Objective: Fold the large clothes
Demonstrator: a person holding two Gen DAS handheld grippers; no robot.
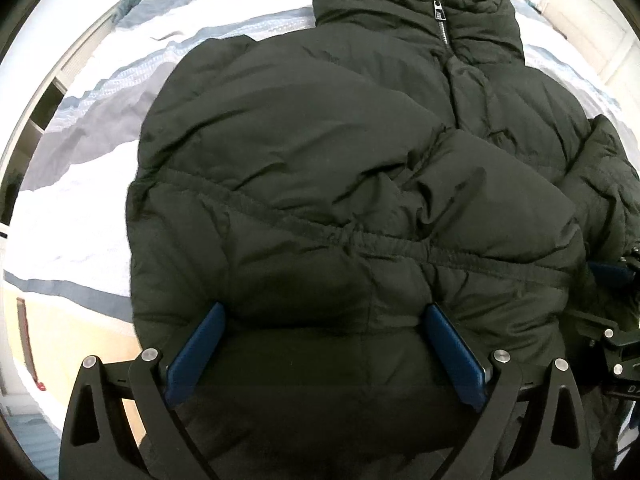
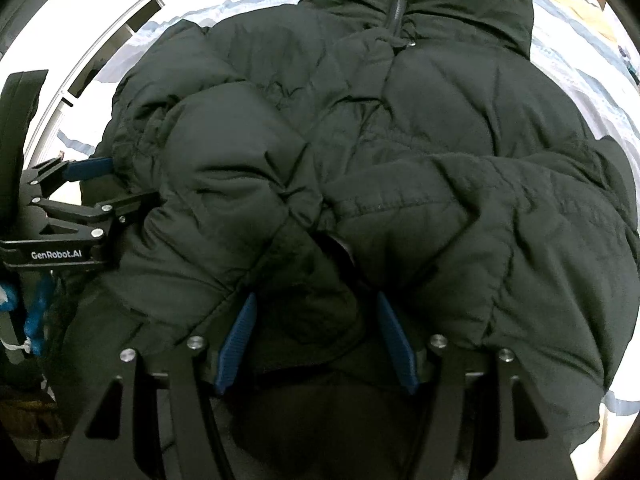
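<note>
**Operator:** Fingers [image 1: 452,354] on my left gripper [image 1: 322,354] stand spread wide, nothing pinched; they straddle a broad stretch of the dark puffer jacket [image 1: 340,152] at its near hem. No earlier picture to compare, so I only report how they sit.

**Spotter:** And the right one?

**Operator:** On my right gripper [image 2: 316,342] the blue pads sit partly apart with a bulge of the hem pushed up between them. Whether they press on the fabric, I cannot tell from this angle.

**Spotter:** Where does the jacket lie?

**Operator:** Flat on the bed [image 1: 80,216], front up, zipped, collar [image 1: 416,8] at the far end. Both sleeves are folded in across the chest and cross near the middle. The hem is the edge nearest me, right under both grippers.

**Spotter:** Room around it?

**Operator:** On the left side there is a wide strip of striped bedding [image 1: 132,64] bare beside the jacket's edge, and beyond that the bed's rim. Past the collar a little bedding shows. On the right, only a narrow band of cover [image 2: 612,92] is clear of the jacket. In the right wrist view my left gripper sits just beside the jacket's left edge, touching or nearly so.
</note>
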